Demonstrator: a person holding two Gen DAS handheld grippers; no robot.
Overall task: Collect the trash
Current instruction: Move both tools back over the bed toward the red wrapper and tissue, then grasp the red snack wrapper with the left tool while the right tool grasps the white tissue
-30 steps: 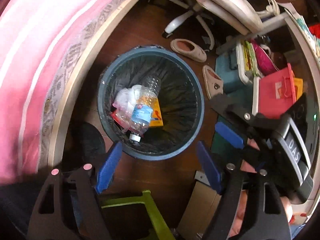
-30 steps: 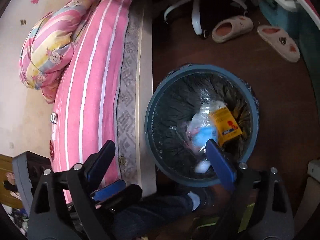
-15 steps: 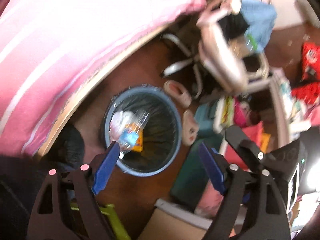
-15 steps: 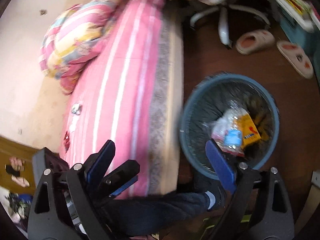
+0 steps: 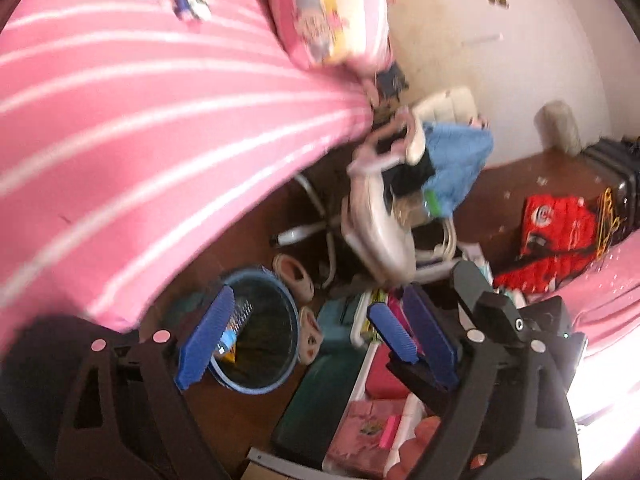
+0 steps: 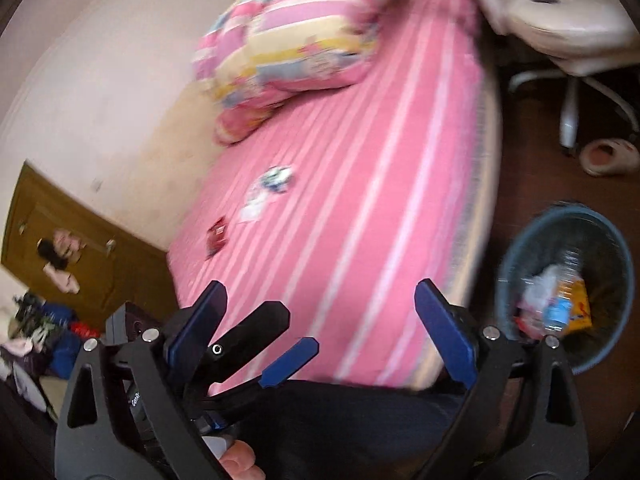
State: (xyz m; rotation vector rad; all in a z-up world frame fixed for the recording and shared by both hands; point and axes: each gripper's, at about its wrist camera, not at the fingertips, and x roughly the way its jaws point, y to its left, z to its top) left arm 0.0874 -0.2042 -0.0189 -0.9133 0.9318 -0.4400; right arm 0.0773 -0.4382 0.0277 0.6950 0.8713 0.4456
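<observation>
Both cameras have swung up and away from the bin in the last second, and the bed now fills most of each view. Right gripper (image 6: 320,316) hangs with its blue pads wide apart and nothing between them; left gripper (image 5: 316,336) is just as spread and just as empty, and shows up again at the lower left of the right wrist view. Trash bin (image 6: 566,288) has slid to the lower right there, a plastic bottle (image 6: 560,300) and an orange carton (image 6: 580,304) lying inside. Out past the pads, mid-frame on the pink striped bed (image 6: 360,200): a crumpled white-and-blue wrapper (image 6: 277,178), a scrap of white paper (image 6: 254,204) just beside it, and a small red packet (image 6: 217,236) lower left. That reads as one drop finished and the next pickup being lined up. All blurred, so details are unclear.
</observation>
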